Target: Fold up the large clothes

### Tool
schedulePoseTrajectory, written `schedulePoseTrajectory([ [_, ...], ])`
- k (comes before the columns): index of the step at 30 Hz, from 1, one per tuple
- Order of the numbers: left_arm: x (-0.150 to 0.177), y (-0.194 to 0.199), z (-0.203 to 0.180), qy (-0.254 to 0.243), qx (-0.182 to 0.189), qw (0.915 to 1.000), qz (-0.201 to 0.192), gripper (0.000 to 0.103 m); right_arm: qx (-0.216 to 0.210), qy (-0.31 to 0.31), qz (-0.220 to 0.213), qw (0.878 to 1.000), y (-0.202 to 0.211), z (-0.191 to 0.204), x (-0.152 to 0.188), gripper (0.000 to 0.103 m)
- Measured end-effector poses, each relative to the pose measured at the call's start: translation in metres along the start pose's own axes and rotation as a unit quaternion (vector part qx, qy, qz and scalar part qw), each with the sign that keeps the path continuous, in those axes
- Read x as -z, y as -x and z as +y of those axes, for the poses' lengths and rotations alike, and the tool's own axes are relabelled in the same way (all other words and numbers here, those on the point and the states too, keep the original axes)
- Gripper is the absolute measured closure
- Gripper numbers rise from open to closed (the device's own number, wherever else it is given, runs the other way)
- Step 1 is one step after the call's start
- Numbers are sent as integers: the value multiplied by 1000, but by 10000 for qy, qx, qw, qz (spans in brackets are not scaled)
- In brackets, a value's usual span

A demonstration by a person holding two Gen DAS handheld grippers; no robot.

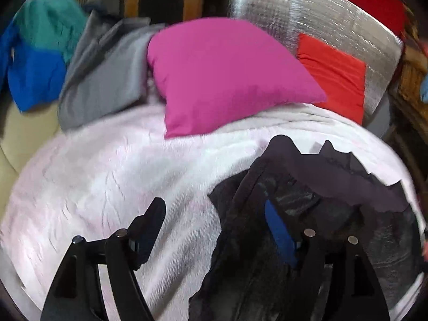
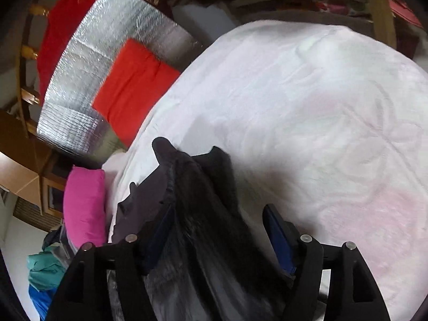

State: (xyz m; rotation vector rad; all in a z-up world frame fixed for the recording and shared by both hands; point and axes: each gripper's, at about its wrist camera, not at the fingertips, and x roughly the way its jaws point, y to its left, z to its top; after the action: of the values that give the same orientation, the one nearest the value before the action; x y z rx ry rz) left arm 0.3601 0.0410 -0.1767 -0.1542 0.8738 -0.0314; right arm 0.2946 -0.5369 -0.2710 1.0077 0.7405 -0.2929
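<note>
Over white blanket (image 2: 307, 107): both hand-held grippers (image 1: 214, 230) (image 2: 214, 230) tilted down, released, straddling dark garment (image 2: 203, 214).

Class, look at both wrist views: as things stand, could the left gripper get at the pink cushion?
Probably yes: the left gripper stands open, and only bare white blanket lies between it and the pink cushion; the dark garment sits off to its side.

You get soft, even daylight in both views, with glare streaking the crinkled silver foil panel (image 1: 321, 26) and the pale pink fleece blanket (image 2: 307, 93) washed out; motion blur smears everything, and fisheye bending darkens the corners
</note>
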Motion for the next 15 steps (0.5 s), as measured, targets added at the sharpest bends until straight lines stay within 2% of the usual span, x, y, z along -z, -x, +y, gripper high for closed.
schedulePoseTrajectory([
  [3, 8, -4, 19, 413, 316, 9979, 398, 25, -93, 8, 140, 9999, 14, -15, 4, 31],
  [5, 18, -13, 29, 710, 554, 9930, 760, 25, -172, -72, 199, 9996, 19, -23, 8, 31],
  [9, 36, -32, 27, 895, 949, 9833, 1272, 25, -546, -215, 497, 9970, 1, -29, 12, 30],
  [10, 39, -36, 25, 901, 1021, 9817, 1331, 34, -618, -229, 609, 9960, -8, -28, 14, 30],
  [11, 42, -38, 22, 923, 1142, 9799, 1354, 56, -626, -226, 728, 9951, -18, -27, 17, 32],
  [12, 42, -39, 19, 919, 1256, 9783, 1369, 65, -547, -166, 806, 9951, -26, -25, 20, 48],
  [13, 41, -38, 15, 882, 1318, 9783, 1330, 72, -351, 39, 720, 9968, -28, -19, 22, 60],
  [15, 38, -30, 9, 771, 1261, 9828, 1109, 79, -341, 343, 456, 9978, -19, -4, 22, 76],
])
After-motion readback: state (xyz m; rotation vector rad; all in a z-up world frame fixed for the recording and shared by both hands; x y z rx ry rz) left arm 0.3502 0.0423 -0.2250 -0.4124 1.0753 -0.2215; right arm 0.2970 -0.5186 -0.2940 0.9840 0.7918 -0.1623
